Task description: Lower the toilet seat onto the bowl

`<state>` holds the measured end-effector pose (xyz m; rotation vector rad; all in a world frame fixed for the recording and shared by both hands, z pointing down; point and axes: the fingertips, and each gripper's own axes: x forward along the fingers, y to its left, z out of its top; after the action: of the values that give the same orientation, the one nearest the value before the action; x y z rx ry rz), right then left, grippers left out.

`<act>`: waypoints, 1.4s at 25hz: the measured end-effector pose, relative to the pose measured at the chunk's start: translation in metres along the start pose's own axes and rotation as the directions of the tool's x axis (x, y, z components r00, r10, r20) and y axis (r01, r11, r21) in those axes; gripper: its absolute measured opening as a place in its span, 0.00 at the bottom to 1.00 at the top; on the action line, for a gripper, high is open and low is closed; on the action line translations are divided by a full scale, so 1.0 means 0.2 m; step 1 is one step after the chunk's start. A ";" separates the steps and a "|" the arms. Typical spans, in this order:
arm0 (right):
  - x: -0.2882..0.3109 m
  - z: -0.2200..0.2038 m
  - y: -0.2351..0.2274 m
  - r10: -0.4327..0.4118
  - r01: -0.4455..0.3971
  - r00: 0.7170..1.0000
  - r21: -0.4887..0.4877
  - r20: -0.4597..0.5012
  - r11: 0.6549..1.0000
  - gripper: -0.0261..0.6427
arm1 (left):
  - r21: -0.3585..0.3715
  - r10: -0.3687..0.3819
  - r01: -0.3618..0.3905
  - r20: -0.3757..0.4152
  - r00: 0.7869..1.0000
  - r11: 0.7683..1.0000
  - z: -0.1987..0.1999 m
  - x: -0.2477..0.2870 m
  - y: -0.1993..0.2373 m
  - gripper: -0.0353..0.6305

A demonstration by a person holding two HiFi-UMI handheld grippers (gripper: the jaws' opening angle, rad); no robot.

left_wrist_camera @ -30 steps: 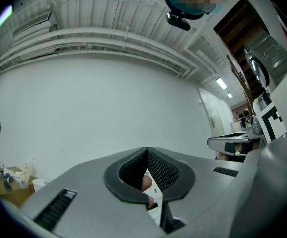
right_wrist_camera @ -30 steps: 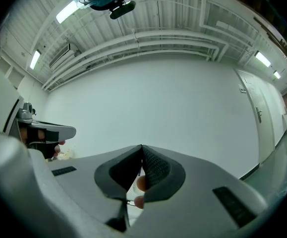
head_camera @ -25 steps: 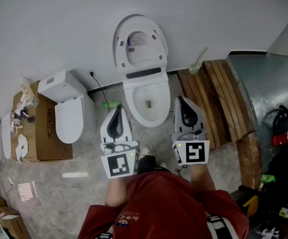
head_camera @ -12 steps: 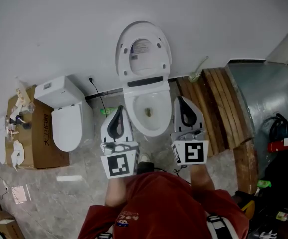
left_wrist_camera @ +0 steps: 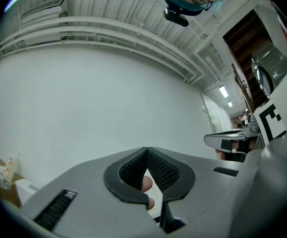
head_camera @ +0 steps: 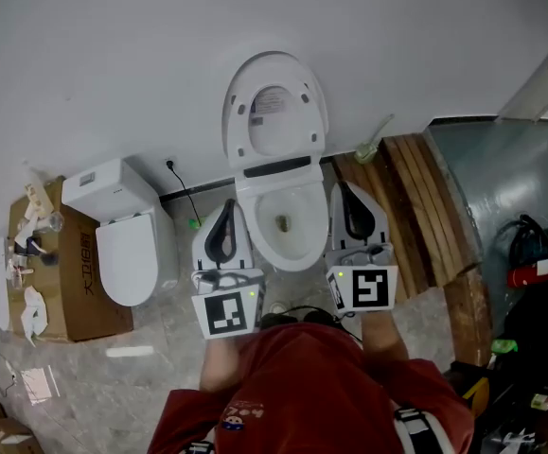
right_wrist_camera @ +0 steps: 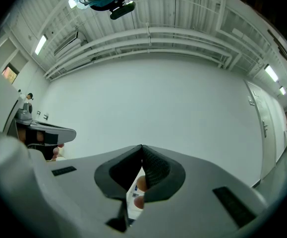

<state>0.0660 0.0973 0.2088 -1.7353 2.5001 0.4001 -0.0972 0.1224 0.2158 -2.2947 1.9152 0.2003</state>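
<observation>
The toilet seat (head_camera: pixel 235 121) is not down yet; it stands straight up against the white wall (head_camera: pixel 113 55), behind the bowl (head_camera: pixel 279 261); the bowl is open and you can see down into it.

The person stands right in front of the toilet and holds one gripper on each side of the bowl; the left gripper (head_camera: pixel 228 203) is beside the bowl's left edge, and the right gripper (head_camera: pixel 342 185) is beside its right edge; both point ahead at the wall.

Both grippers are squeezed closed; in each gripper view the two dark jaws meet at the tip and nothing is between them; neither one holds or touches anything.

The big thing for the next move is where the seat is; it is in front of the grippers and higher up, in the middle between them; its long side runs up the wall, away from the person, and its hinge is at the back of the bowl. The top edge of the seat is the far end, so a gripper will probably have to reach forward and up to tip it down.

Both grippers look about as near as each other; the right tip seems a tiny bit closer to the seat; another toilet (head_camera: pixel 127 244) stands off to the left.
</observation>
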 end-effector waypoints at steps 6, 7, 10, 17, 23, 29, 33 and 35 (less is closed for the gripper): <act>0.05 -0.01 0.00 -0.027 0.027 1.000 -0.026 0.004 0.999 0.06 | 0.001 -0.013 0.013 0.008 1.000 1.000 -0.02 0.05 0.05 0.07; 0.06 -0.01 -0.01 -0.030 0.030 1.000 -0.029 0.002 0.999 0.06 | -0.001 -0.012 0.012 0.006 1.000 1.000 -0.02 0.06 0.06 0.07; 0.10 -0.03 -0.04 -0.038 0.038 0.999 -0.018 -0.001 0.999 0.06 | 0.003 -0.014 0.014 -0.002 1.000 1.000 -0.03 0.10 0.07 0.07; 0.27 -0.15 -0.12 -0.028 0.028 0.999 0.012 -0.017 1.000 0.06 | -0.001 0.010 -0.010 -0.033 0.999 1.000 -0.12 0.27 0.09 0.07; 0.45 -0.27 -0.22 0.005 -0.003 0.999 0.042 -0.037 0.999 0.06 | 0.017 0.020 -0.019 -0.061 0.998 1.000 -0.18 0.48 0.07 0.07; 0.64 -0.32 -0.32 0.032 -0.030 0.999 0.080 -0.025 0.996 0.06 | 0.028 0.030 -0.028 -0.075 0.997 0.999 -0.22 0.70 0.03 0.07; 0.76 -0.36 -0.39 0.055 -0.052 0.998 0.086 -0.033 0.995 0.06 | 0.037 0.045 -0.042 -0.080 0.996 0.998 -0.24 0.82 0.02 0.07; 0.81 -0.36 -0.42 0.067 -0.065 0.998 0.090 -0.019 0.994 0.06 | 0.043 0.056 -0.053 -0.081 0.995 0.998 -0.23 0.88 0.02 0.07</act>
<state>0.0915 -0.0963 0.2298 -1.6371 2.5535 0.2701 -0.0685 -0.0568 0.2273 -2.2600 2.0036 0.0736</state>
